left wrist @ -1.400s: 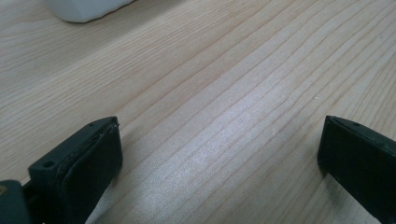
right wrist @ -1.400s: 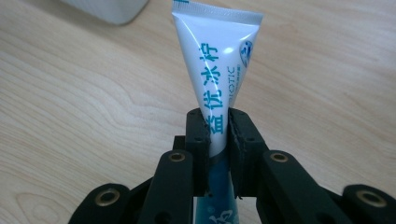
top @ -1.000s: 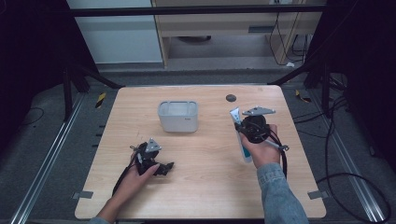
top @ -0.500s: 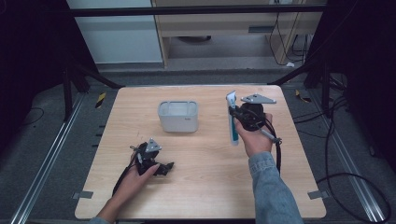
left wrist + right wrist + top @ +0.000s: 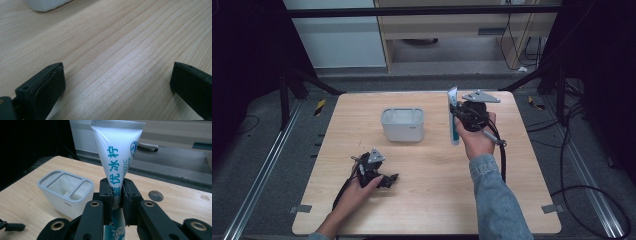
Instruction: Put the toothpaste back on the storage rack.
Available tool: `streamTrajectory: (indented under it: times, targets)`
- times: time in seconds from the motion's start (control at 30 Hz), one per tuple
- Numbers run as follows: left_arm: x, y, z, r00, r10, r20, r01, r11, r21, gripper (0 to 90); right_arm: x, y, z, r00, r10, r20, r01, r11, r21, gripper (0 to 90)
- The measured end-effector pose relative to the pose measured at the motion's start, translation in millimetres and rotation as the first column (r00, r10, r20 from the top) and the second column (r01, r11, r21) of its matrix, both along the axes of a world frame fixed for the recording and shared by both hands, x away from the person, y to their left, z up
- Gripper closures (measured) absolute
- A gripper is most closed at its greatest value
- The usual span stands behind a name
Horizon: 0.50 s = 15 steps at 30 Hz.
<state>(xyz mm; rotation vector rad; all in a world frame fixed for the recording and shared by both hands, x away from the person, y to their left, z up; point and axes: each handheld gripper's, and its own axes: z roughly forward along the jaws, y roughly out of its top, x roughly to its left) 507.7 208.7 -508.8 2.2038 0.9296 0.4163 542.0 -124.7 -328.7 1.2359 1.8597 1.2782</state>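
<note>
While clamped in the right gripper (image 5: 117,202), tube (image 5: 117,157) now lifted nearer the holder (image 5: 402,124). Ready for dropping in. Left gripper (image 5: 117,82) gaping, idle.

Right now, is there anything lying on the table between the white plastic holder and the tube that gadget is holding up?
No. In the high view, bare wooden table separates the white plastic holder from the white-and-blue tube clamped in the right gripper.

Light wooden table (image 5: 427,200), visible grain, rectangular top. A white holder (image 5: 402,124) with a grey compartmented rim stands on it left of centre, toward the far edge. A small dark round disc (image 5: 155,195) lies flat near the far right edge. The left gripper (image 5: 384,179) rests on the near-left area.
</note>
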Motion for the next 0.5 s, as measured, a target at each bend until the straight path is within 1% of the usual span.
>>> streamTrajectory:
  times: [0.07,0.13,0.2,0.23,0.27,0.37,0.5]
  targets:
    - [0.0,0.0,0.0,1.0,0.0,0.0,0.0,1.0,0.0,0.0,1.8,4.6,1.4,1.0,-0.001,0.002,0.001,1.0,0.0,79.6]
    - [0.0,0.0,0.0,1.0,0.0,0.0,0.0,1.0,0.0,0.0,2.0,8.1,1.0,0.9999,0.003,0.016,-0.003,1.0,-0.002,79.6]
    - [0.0,0.0,0.0,1.0,0.0,0.0,0.0,1.0,0.0,0.0,2.5,10.3,-0.5,0.9999,0.003,0.013,-0.003,1.0,-0.001,79.6]
    - [0.0,0.0,0.0,1.0,0.0,0.0,0.0,1.0,0.0,0.0,3.2,11.9,-1.7,0.9999,0.002,0.015,-0.002,1.0,-0.007,79.6]
    - [0.0,0.0,0.0,1.0,0.0,0.0,0.0,1.0,0.0,0.0,3.8,13.8,-2.1,0.9995,-0.008,0.03,0.008,1.0,-0.02,79.6]
    - [0.0,0.0,0.0,1.0,0.0,0.0,0.0,1.0,0.0,0.0,4.1,13.8,-0.7,0.9992,-0.013,0.038,0.013,1.0,-0.007,79.6]
    - [0.0,0.0,0.0,1.0,0.0,0.0,0.0,1.0,0.0,0.0,4.5,14.9,1.6,0.999,-0.019,0.041,0.02,1.0,-0.009,79.6]
